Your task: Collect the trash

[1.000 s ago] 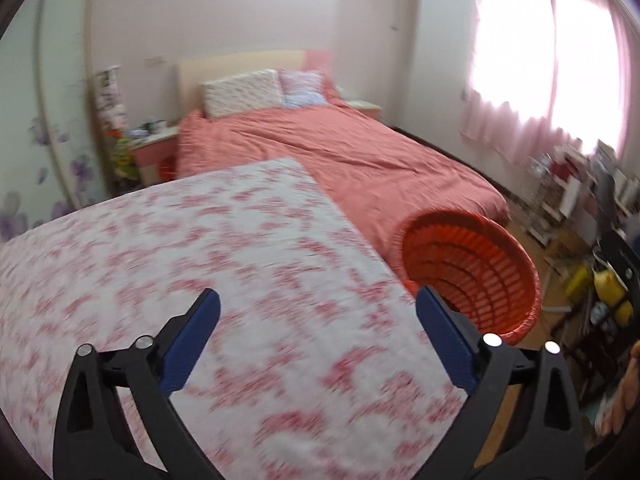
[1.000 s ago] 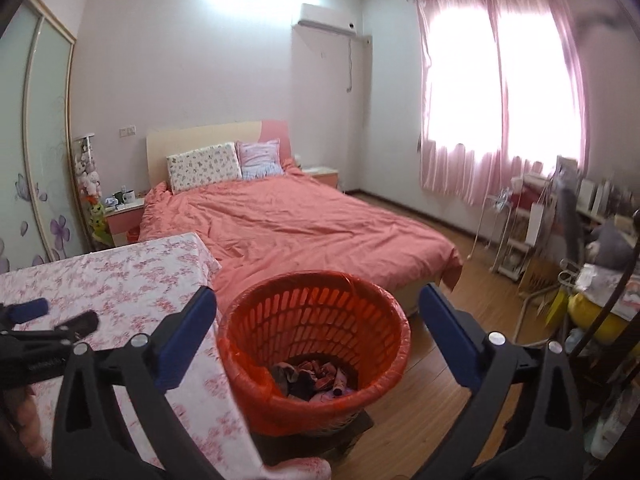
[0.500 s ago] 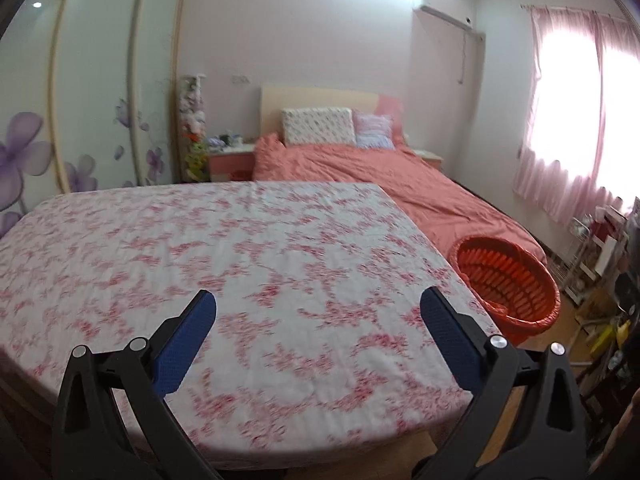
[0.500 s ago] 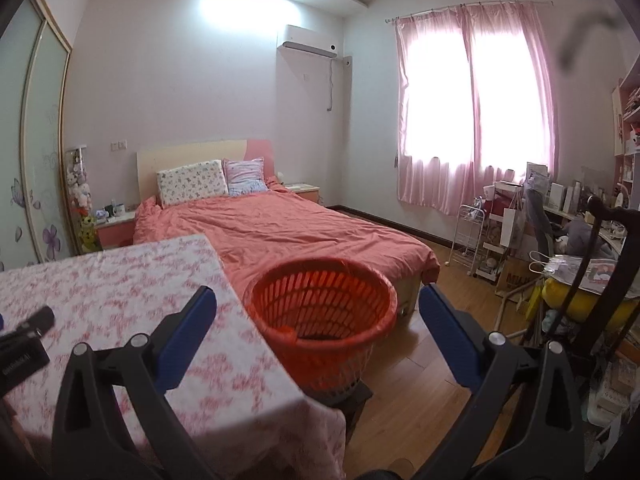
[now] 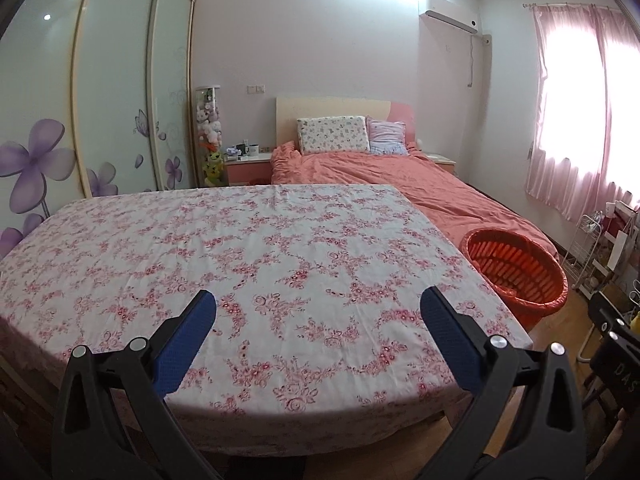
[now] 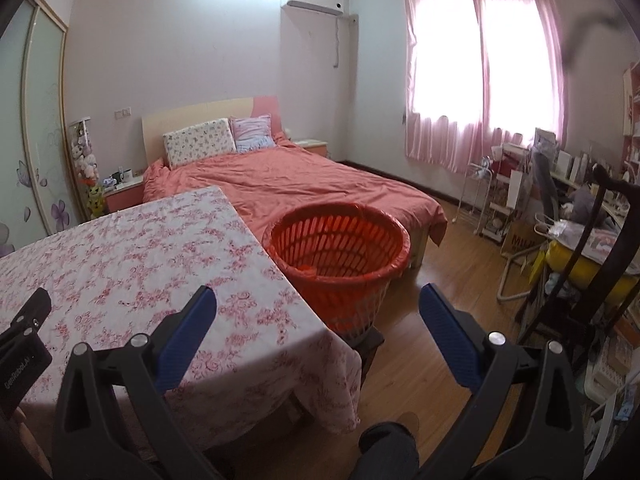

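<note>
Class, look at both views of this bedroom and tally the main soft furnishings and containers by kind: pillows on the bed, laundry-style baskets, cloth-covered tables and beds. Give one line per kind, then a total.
Pillows: 2, a floral pillow and a pink striped pillow
Orange basket: 1
Floral-cloth table: 1
Bed: 1
Total: 5

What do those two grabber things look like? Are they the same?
Yes, they match. The left gripper and the right gripper each have two black plastic arms shaped like open triangles, with shiny silver rivets. Their jaws wear bumpy blue pads. In the right wrist view, the left gripper's black body shows faint grey lettering, too blurred to read. No cables show.
</note>
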